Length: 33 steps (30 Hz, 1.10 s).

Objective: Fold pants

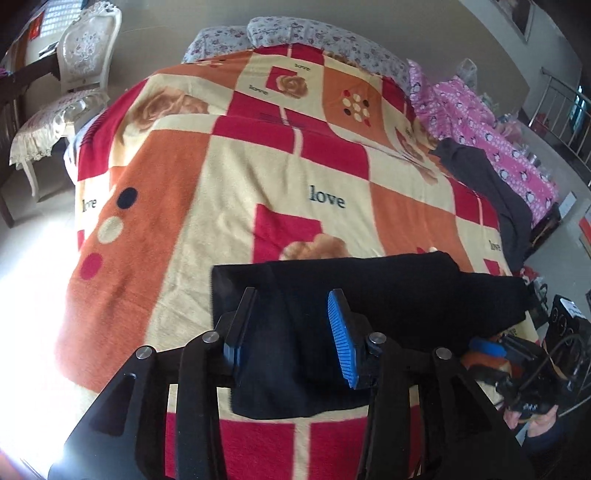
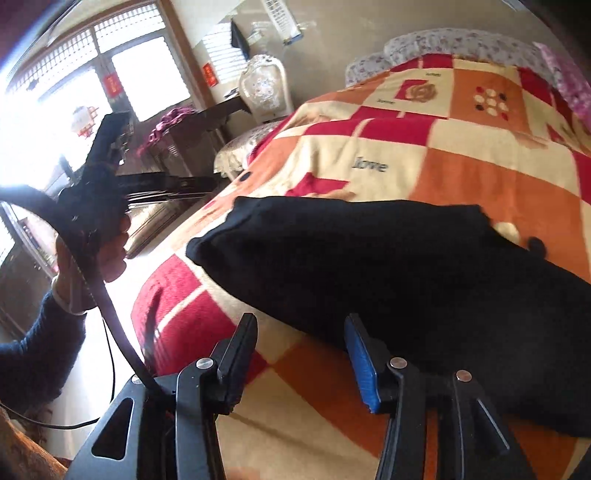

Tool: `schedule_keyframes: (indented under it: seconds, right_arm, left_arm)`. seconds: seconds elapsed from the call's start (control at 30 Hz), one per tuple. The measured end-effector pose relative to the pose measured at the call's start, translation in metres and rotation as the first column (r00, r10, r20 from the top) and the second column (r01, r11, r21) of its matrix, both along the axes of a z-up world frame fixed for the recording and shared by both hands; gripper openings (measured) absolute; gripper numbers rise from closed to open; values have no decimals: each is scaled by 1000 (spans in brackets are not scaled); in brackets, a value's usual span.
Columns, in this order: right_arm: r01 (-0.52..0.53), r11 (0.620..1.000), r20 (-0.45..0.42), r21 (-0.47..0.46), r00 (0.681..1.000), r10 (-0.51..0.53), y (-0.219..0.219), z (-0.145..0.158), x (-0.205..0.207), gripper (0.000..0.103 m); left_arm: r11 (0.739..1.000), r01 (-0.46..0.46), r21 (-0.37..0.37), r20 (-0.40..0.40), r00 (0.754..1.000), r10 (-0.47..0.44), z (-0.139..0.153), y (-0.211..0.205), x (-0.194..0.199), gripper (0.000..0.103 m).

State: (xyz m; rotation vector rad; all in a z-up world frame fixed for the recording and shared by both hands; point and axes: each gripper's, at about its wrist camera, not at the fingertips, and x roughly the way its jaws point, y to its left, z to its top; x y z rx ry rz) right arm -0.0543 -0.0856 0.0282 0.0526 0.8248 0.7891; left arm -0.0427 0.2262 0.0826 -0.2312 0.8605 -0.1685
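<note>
Black pants (image 1: 369, 295) lie folded into a thick rectangle near the front edge of the bed blanket (image 1: 229, 177). My left gripper (image 1: 293, 299) is open and empty, hovering just above the left part of the pants. In the right wrist view the pants (image 2: 406, 266) stretch from the middle to the right. My right gripper (image 2: 301, 325) is open and empty, above the blanket (image 2: 461, 155) at the pants' near edge. The left gripper (image 2: 99, 184) shows at the left in the person's hand, away from the bed; its jaws are hidden there.
A grey garment (image 1: 491, 184) lies at the bed's right edge beside a pink quilt (image 1: 491, 140). Floral pillows (image 1: 295, 33) sit at the head. A white chair (image 1: 66, 92) and a dark desk (image 2: 192, 140) stand left of the bed. A cable (image 2: 110, 317) hangs from the left gripper.
</note>
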Motion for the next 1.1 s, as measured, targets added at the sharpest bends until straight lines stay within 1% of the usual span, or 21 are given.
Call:
schedule_keyframes:
  seconds: [0.1, 0.17, 0.2, 0.27, 0.33, 0.4, 0.47, 0.5, 0.6, 0.67, 0.7, 0.73, 0.77, 0.8, 0.83, 0.87, 0.9, 0.93, 1.0, 1.03, 1.1]
  right_arm:
    - [154, 988, 11, 2, 988, -154, -57, 6, -7, 47]
    - [266, 964, 19, 10, 964, -266, -99, 10, -14, 47]
    - [338, 941, 19, 13, 941, -338, -126, 11, -19, 47]
    - [438, 899, 2, 29, 899, -438, -166, 11, -25, 48]
    - [540, 840, -34, 46, 841, -539, -211, 8, -29, 48]
    - [602, 794, -73, 82, 798, -598, -243, 4, -27, 49]
    - [648, 752, -139, 121, 761, -634, -267, -3, -19, 50]
    - [664, 734, -174, 142, 747, -642, -275, -8, -13, 50]
    - [687, 696, -247, 206, 725, -643, -291, -17, 4, 50]
    - [688, 678, -293, 259, 725, -624, -296, -22, 13, 50]
    - [703, 659, -333, 267, 709, -622, -296, -27, 18, 50]
    - [711, 636, -368, 299, 701, -611, -298, -32, 23, 50]
    - [711, 623, -378, 326, 702, -604, -301, -32, 25, 50]
    - [714, 611, -379, 343, 700, -605, -305, -33, 29, 48]
    - [717, 607, -364, 343, 697, -618, -309, -31, 32, 40]
    - [715, 616, -339, 330, 699, -630, -312, -29, 36, 17]
    - [713, 634, -307, 299, 701, -644, -312, -23, 41, 9]
    - [708, 645, -288, 288, 706, -646, -311, -19, 41, 9]
    - [679, 686, -196, 262, 733, -651, -301, 1, 34, 8]
    - [667, 713, -117, 219, 743, -659, -293, 15, 26, 8]
    - [662, 739, -1, 125, 744, -668, -279, 32, 9, 8]
  left_arm:
    - [998, 58, 10, -10, 998, -58, -2, -30, 1, 38]
    - [995, 98, 12, -10, 995, -98, -3, -50, 2, 38]
    - [993, 120, 3, -14, 993, -120, -5, -59, 3, 38]
    - [987, 163, -11, -32, 986, -163, -10, -77, 6, 38]
    - [982, 187, 1, -43, 982, -187, -17, -94, 9, 38]
    - [982, 190, 16, -57, 980, -189, -23, -104, 13, 38]
    - [981, 195, 6, -74, 978, -194, -29, -110, 18, 38]
    - [981, 194, 0, -83, 978, -194, -31, -113, 20, 38]
    - [981, 193, -14, -102, 976, -193, -35, -118, 25, 38]
    - [980, 199, -13, -108, 974, -199, -36, -123, 25, 38]
    - [980, 201, -9, -108, 974, -201, -36, -124, 25, 38]
    - [979, 204, -8, -108, 973, -203, -36, -125, 25, 38]
    - [979, 206, -10, -108, 973, -206, -36, -127, 26, 38]
    - [978, 208, -13, -111, 972, -208, -36, -128, 26, 38]
    - [978, 209, -14, -116, 971, -209, -37, -129, 28, 38]
    - [978, 209, -14, -119, 971, -209, -37, -131, 28, 38]
    - [978, 209, -15, -122, 970, -210, -37, -131, 29, 38]
    - [978, 209, -17, -123, 970, -210, -37, -132, 29, 38]
    - [978, 208, -25, -118, 971, -209, -35, -131, 28, 38]
    - [978, 207, -29, -115, 971, -209, -35, -131, 27, 38]
    - [978, 207, -30, -116, 971, -209, -37, -130, 26, 38]
